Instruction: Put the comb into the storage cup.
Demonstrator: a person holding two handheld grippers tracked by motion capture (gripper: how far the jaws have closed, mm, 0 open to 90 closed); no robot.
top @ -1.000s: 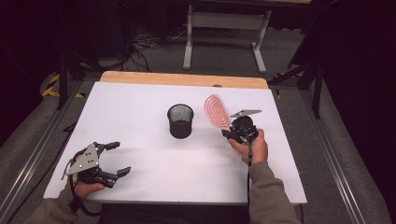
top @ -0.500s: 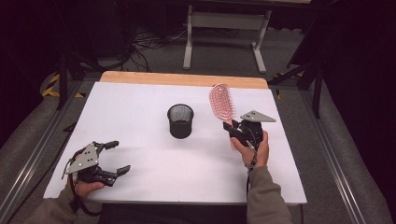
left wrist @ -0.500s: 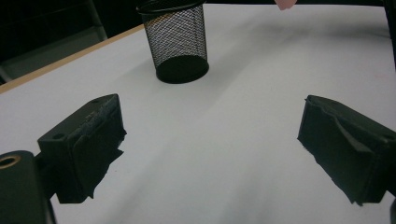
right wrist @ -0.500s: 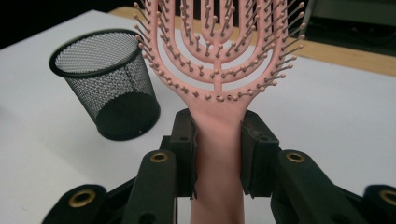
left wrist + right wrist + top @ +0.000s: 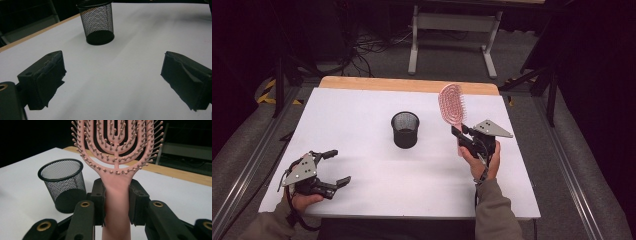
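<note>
A pink hairbrush (image 5: 451, 105) stands upright above the white table (image 5: 362, 125), head up, to the right of a black mesh cup (image 5: 405, 129). My right gripper (image 5: 460, 139) is shut on its handle; in the right gripper view the pads (image 5: 100, 202) press the pink handle (image 5: 116, 202) from both sides, with the mesh cup (image 5: 63, 183) to the left. My left gripper (image 5: 334, 167) rests at the table's near left corner, open, with nothing between its fingers. In the left gripper view the mesh cup (image 5: 97, 22) stands farther off on the bare white top.
A wooden strip (image 5: 407, 85) runs along the table's far edge. Metal rails (image 5: 247, 170) flank the table on both sides. A grey stand (image 5: 452, 30) and cables sit on the floor beyond.
The right gripper has moved a little right and back, and the brush has swung from leaning left to standing upright. The left gripper has stayed put.
</note>
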